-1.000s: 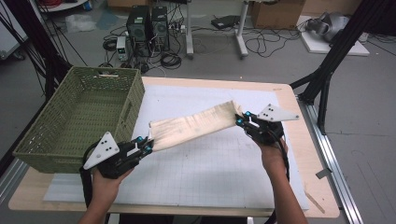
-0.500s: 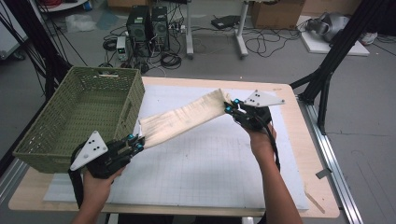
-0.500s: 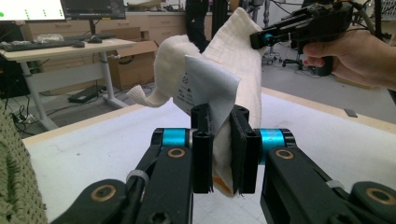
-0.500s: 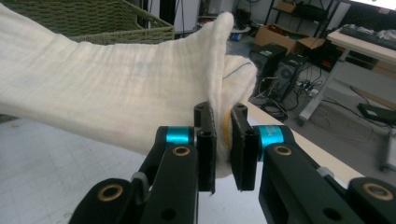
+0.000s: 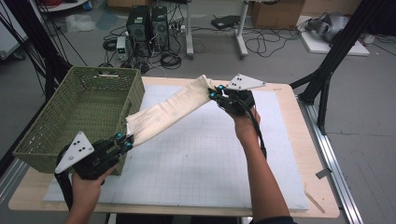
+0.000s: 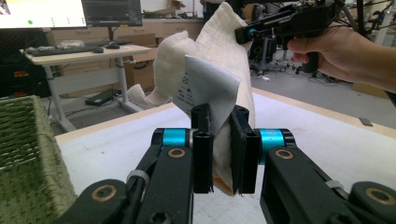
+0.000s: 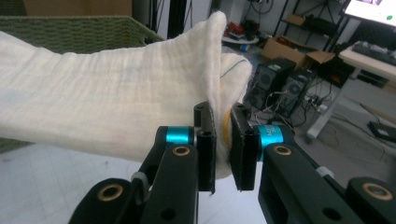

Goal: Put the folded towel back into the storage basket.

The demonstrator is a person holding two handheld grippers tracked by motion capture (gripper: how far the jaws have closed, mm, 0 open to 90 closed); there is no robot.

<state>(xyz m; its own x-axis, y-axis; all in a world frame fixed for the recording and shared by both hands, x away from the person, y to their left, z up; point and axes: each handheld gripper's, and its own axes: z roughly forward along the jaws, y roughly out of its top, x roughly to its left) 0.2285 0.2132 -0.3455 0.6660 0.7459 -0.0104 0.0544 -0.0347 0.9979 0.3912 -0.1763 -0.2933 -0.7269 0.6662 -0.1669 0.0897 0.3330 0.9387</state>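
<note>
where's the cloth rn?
High view: the cream cloth hangs stretched above the white mat, clamped between the left gripper beside the green basket and the raised right gripper.

The white care label on the cloth, seen in the left gripper view, carries small dark print and symbols, too blurred to read.

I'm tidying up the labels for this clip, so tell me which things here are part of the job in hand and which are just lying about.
Part of the job:
- cream cloth, held off the table
- left gripper, shut on one end
- right gripper, shut on the other end
- green basket, beside the cloth

Just lying about:
- computer towers on the floor
- cables on the floor
- cardboard box at the back
</note>
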